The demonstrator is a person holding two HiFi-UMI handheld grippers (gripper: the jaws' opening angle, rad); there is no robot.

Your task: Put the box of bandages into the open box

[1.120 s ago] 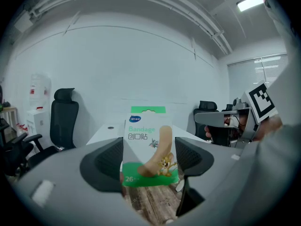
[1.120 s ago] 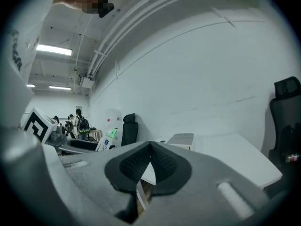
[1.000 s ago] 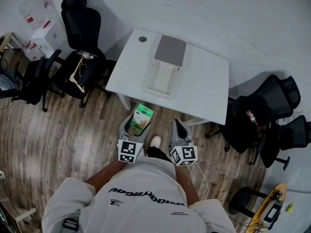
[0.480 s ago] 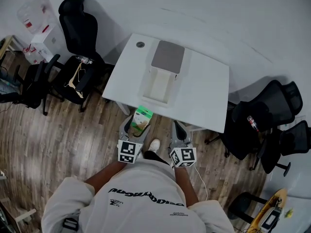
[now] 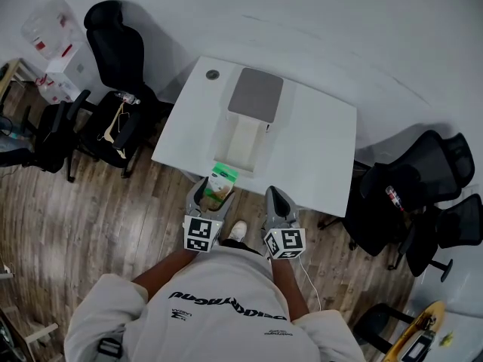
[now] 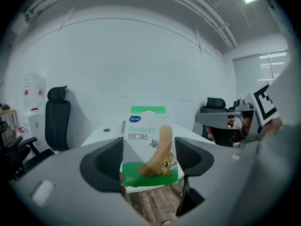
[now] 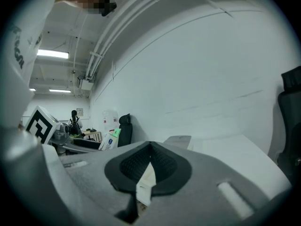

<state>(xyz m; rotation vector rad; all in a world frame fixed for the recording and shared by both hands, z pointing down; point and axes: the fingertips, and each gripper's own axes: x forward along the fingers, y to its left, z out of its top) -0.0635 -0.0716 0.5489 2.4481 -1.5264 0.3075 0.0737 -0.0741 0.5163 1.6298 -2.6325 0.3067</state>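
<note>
My left gripper (image 5: 214, 193) is shut on a green and white box of bandages (image 5: 221, 182), held upright just short of the near edge of the white table (image 5: 317, 138). The left gripper view shows the box of bandages (image 6: 148, 147) clamped between both pads, cartoon print facing the camera. The open box (image 5: 241, 138) lies on the table straight ahead, its grey lid (image 5: 256, 94) folded back behind it. My right gripper (image 5: 276, 202) hangs beside the left one, short of the table edge, its jaws closed with nothing between them (image 7: 149, 168).
Black office chairs stand left (image 5: 113, 119) and right (image 5: 411, 187) of the table. A round grey grommet (image 5: 213, 74) sits in the table's far left corner. White boxes (image 5: 56, 70) are stacked at far left. The floor is wood plank.
The person has stepped forward: the table and open box have come nearer, and the bandage box now sits right at the table's near edge. Both grippers keep their hold and spacing.
</note>
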